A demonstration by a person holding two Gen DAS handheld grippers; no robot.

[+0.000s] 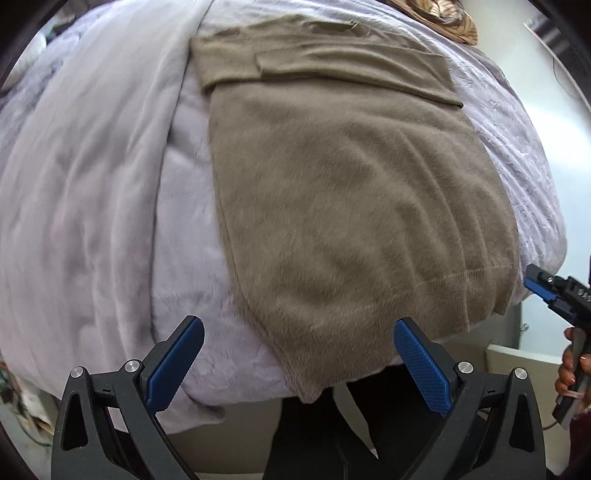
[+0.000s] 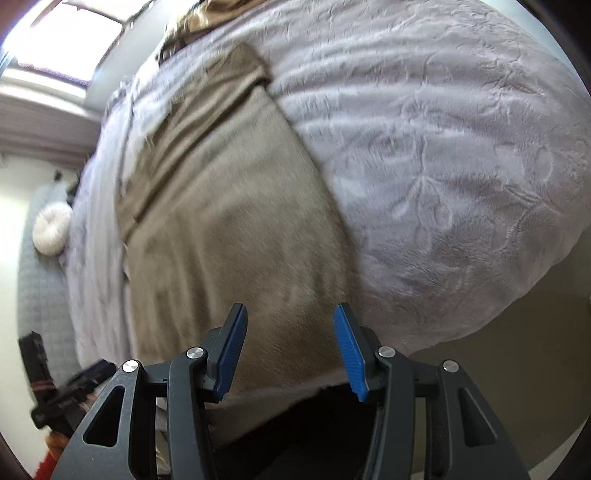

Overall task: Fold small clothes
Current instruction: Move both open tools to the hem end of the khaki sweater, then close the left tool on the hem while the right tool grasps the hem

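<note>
A tan knit sweater (image 1: 343,192) lies flat on a pale lilac plush blanket (image 1: 92,177), its sleeves folded across the far end and its ribbed hem at the bed's near edge. My left gripper (image 1: 299,328) hovers open above the hem's near left corner, with nothing between its blue pads. The right gripper (image 1: 543,291) shows at the right edge, held by a hand. In the right wrist view the sweater (image 2: 221,221) runs away from me, and my right gripper (image 2: 290,314) stands open over its hem, touching nothing.
The blanket (image 2: 443,166) covers a bed whose near edge drops to a beige floor (image 2: 517,387). A round white cushion (image 2: 51,229) lies at the left. A patterned brown fabric (image 1: 443,18) sits at the far end. A bright window (image 2: 62,40) is beyond.
</note>
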